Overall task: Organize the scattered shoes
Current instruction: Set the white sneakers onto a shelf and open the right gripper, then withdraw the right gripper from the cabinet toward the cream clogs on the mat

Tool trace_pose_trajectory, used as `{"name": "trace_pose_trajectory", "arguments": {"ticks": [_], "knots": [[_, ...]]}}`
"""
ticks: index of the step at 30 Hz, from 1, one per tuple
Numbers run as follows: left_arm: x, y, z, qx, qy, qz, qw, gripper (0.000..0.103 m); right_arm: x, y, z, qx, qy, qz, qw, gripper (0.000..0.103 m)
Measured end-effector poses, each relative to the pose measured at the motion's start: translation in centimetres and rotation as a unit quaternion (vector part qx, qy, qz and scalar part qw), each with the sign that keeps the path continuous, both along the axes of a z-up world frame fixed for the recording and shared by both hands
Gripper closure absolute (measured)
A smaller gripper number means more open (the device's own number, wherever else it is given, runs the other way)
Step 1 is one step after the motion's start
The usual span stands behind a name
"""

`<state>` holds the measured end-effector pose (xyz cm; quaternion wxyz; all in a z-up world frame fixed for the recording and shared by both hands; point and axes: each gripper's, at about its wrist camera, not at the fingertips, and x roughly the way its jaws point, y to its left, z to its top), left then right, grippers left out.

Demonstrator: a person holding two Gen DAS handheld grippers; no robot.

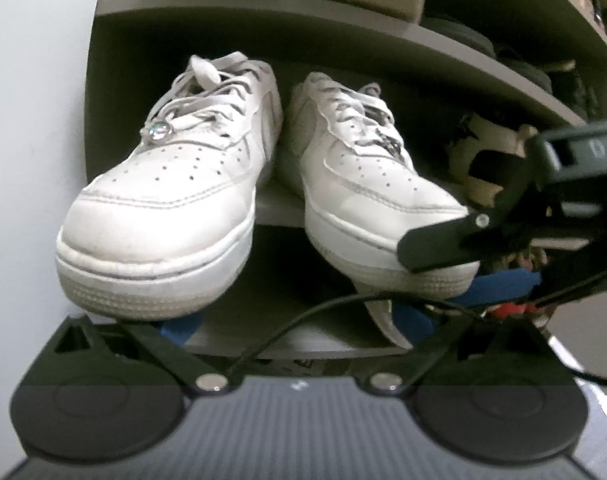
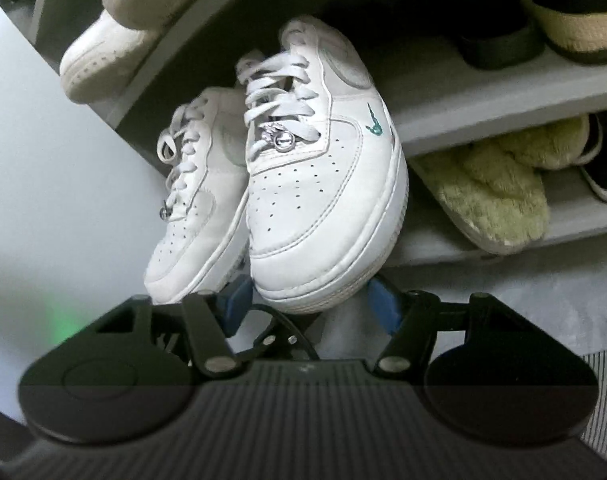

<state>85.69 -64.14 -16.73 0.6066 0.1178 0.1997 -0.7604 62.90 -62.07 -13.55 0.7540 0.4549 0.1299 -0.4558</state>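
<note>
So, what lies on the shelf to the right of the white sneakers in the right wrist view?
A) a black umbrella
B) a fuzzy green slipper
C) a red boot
B: a fuzzy green slipper lies on the shelf right of the white sneaker.

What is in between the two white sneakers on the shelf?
Nothing. In the left wrist view, the left sneaker and right sneaker have only a dark gap and bare shelf between their toes; farther back they seem to touch.
</note>
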Motion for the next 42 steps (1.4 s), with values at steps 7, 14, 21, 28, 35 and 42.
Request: {"name": "trace_pose_trajectory", "arguments": {"ticks": [7, 14, 21, 28, 35, 42], "knots": [[0.4, -4.4, 1.4, 0.040, 0.019, -0.009, 0.9990, 0.003, 0.1, -2.9, -0.7, -0.003, -0.024, -0.050, 0.998, 0.045], [-0.5, -8.1, 1.5, 0.062, 0.015, -0.022, 0.9977, 0.002, -0.4, -4.5, -1.5, -0.013, -0.026, -0.073, 0.997, 0.047], [-1.6, -7.8, 0.0, 0.067, -0.022, -0.034, 0.9970, 0.001, -1.7, -3.1, -2.0, -0.054, -0.017, -0.065, 0.996, 0.047], [-3.4, -4.2, -4.1, 0.127, -0.058, -0.094, 0.9858, 0.001, -4.3, 0.7, -4.2, -0.106, 0.068, -0.076, 0.989, 0.046], [-6.3, 0.5, -9.4, 0.174, -0.096, -0.181, 0.9633, 0.001, -7.8, 6.1, -10.5, -0.101, 0.170, -0.133, 0.971, 0.047], [-8.5, 2.8, -14.5, 0.212, -0.136, -0.223, 0.9417, 0.001, -11.2, 13.7, -17.7, -0.052, 0.197, -0.178, 0.963, 0.047]]}}
